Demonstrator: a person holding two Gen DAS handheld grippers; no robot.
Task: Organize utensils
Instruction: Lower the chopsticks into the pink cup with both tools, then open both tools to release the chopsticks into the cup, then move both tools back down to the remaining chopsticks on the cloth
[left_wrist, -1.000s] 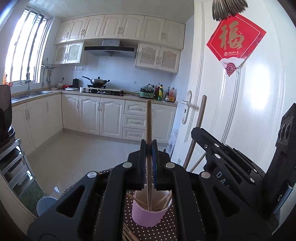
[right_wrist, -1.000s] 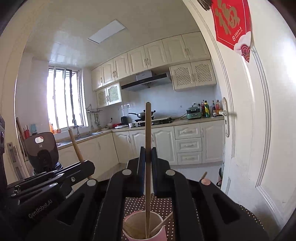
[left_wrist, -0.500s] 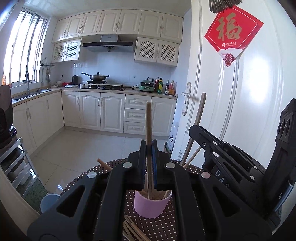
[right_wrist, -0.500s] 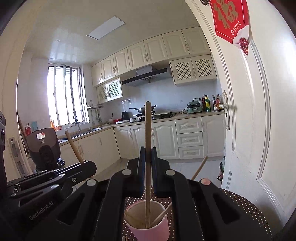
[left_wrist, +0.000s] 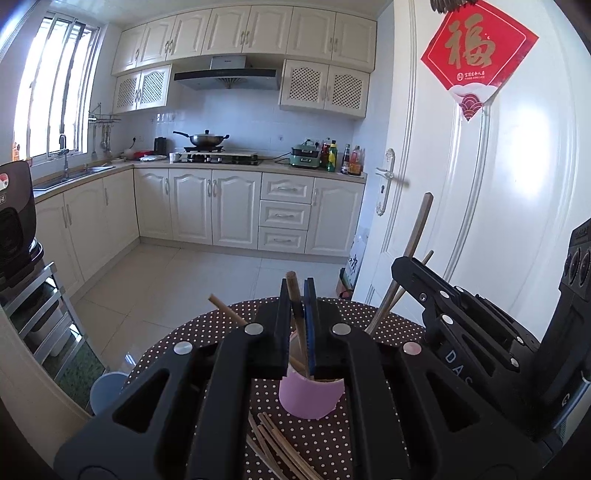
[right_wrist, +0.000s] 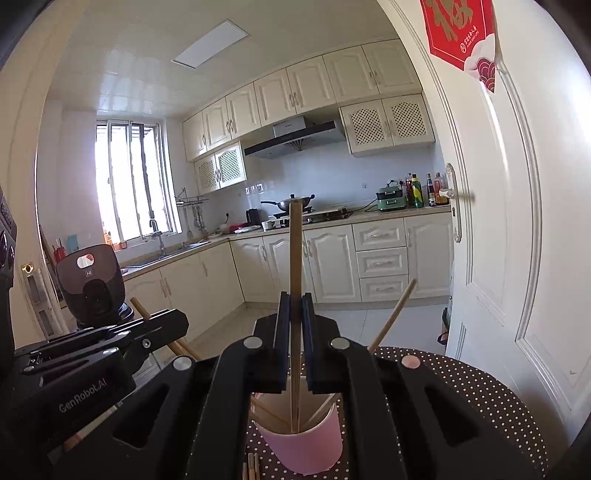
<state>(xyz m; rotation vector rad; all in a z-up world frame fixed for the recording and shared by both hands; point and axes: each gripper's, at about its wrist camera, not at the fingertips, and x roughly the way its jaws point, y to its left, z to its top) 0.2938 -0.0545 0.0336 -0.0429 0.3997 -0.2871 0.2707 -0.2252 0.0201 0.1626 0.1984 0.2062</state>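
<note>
Each gripper, left (left_wrist: 298, 314) and right (right_wrist: 294, 321), is clamped on a stiff, light, slippery chopstick (right_wrist: 295, 280) standing in the pink cup (right_wrist: 306, 446), best pinched mid-shaft; spares (left_wrist: 280, 446) lie on the bench (left_wrist: 325, 435) before the cup.

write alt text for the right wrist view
The right gripper, jaws shut on an upright chopstick, holds its lower end inside a pink cup on a polka-dot table. The left gripper sits at left, a white kitchen behind.
</note>
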